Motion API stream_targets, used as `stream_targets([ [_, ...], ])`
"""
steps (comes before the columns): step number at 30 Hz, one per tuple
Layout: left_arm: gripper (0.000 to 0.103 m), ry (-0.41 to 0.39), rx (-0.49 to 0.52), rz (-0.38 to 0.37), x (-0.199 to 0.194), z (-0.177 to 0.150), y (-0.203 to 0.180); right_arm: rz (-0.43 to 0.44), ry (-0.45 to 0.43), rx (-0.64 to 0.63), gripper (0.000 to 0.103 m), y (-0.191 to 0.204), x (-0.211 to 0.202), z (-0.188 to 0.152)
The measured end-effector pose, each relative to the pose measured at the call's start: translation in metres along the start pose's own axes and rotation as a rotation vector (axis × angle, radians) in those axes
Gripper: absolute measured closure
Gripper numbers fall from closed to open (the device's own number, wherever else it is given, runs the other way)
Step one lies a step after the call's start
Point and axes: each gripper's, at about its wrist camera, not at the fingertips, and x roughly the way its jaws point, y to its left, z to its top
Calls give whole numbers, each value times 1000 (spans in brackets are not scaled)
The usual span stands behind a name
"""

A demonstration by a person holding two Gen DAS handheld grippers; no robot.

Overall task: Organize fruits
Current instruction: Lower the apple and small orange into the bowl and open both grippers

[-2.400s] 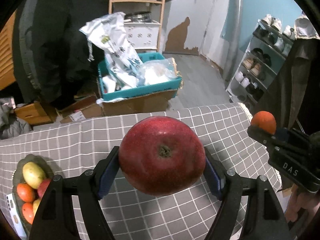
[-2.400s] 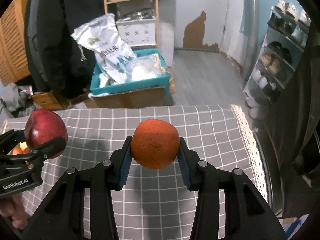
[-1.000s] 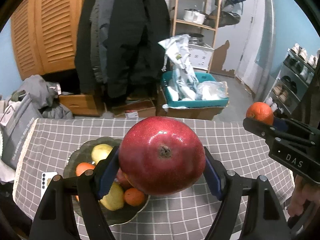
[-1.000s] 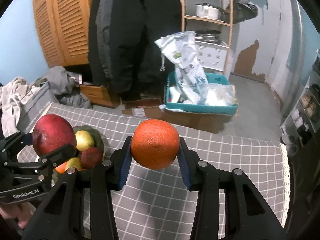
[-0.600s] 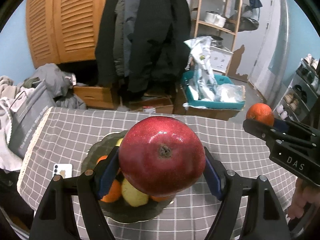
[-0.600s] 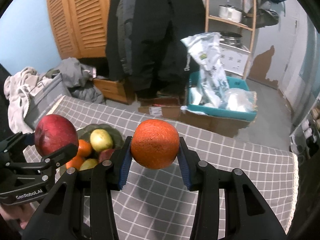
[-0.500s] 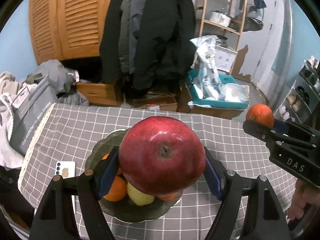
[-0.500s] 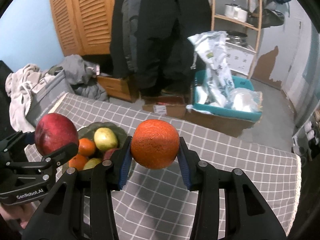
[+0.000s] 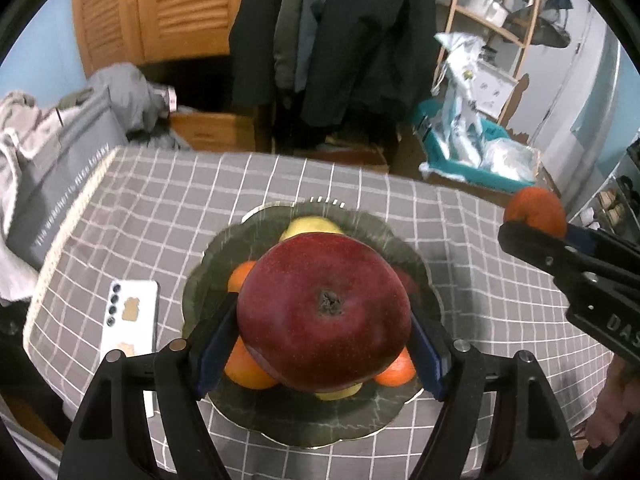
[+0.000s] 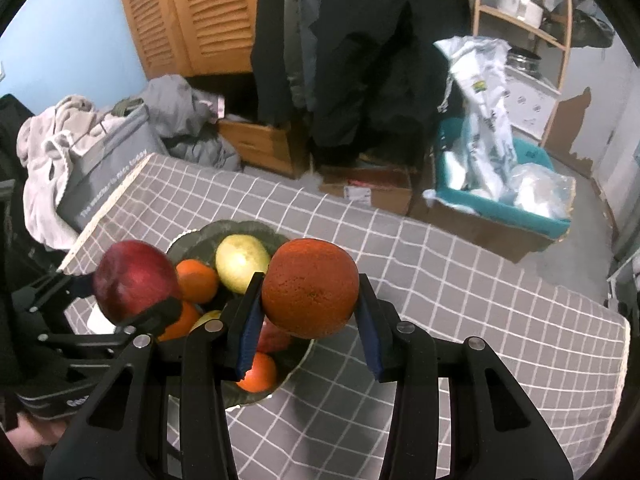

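Note:
My left gripper (image 9: 324,316) is shut on a big red apple (image 9: 324,312) and holds it right above a dark green fruit plate (image 9: 304,420). The plate holds oranges (image 9: 244,368) and a yellow pear (image 9: 312,226). My right gripper (image 10: 310,290) is shut on an orange (image 10: 310,288), held over the plate's right edge (image 10: 292,364). The right wrist view shows the left gripper with the apple (image 10: 134,278) at the left, above the plate. The left wrist view shows the right gripper's orange (image 9: 535,211) at the far right.
The table has a grey checked cloth (image 9: 160,216). A white phone (image 9: 128,320) lies left of the plate. Past the far edge are a grey bag (image 10: 108,168), hanging coats (image 10: 360,40), a teal bin with bags (image 10: 500,184) and a shelf.
Both grippers have swung left and down toward the plate, each with its fruit still held. The apple now hangs directly over the plate, and the orange has come to the plate's right edge.

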Motion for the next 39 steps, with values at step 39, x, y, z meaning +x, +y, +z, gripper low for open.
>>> stream_targets([
  [39, 9, 149, -43, -17, 52, -7, 18, 93, 133, 0, 61, 12, 85, 9],
])
